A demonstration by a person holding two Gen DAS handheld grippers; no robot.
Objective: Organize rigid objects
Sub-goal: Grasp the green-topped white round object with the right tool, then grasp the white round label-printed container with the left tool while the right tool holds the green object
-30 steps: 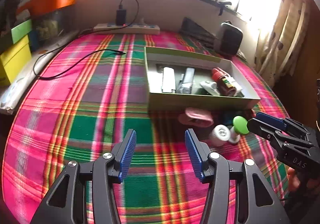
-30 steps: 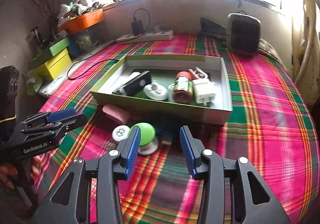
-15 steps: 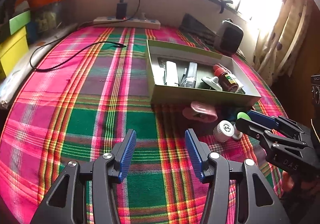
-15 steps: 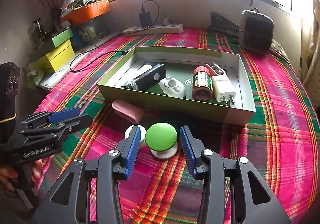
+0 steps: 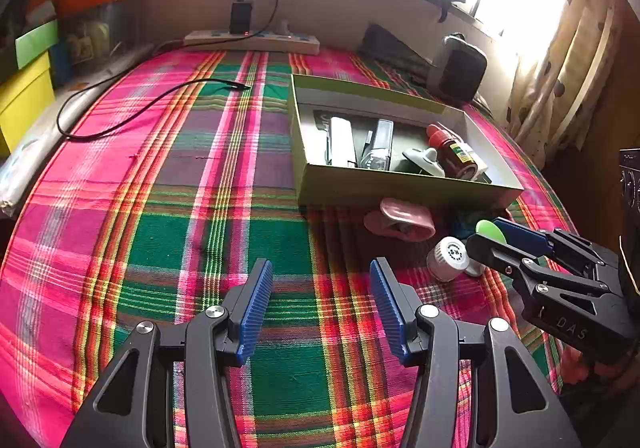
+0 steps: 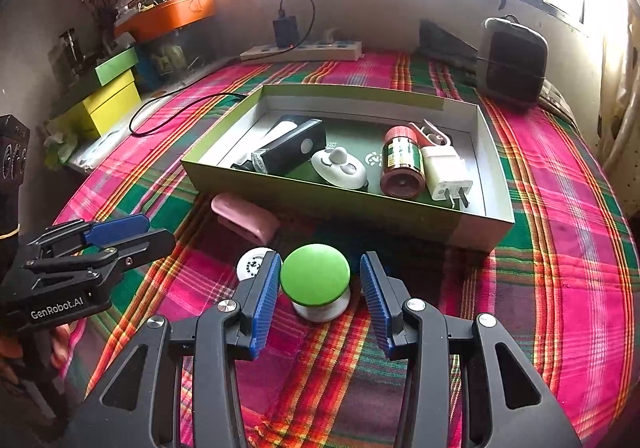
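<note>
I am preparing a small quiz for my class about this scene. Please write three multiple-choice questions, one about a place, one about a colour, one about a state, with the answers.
1. Where is the pink case?
A. inside the box
B. on the cloth, in front of the box
C. on the power strip

2. What colour is the knob top between the right gripper's fingers?
A. green
B. red
C. yellow

3. How is the right gripper?
A. shut on the knob
B. open around the knob
C. holding the charger

Answers:
1 B, it lies outside the box wall.
2 A, the round top is green.
3 B, a gap shows beside one pad.
</note>
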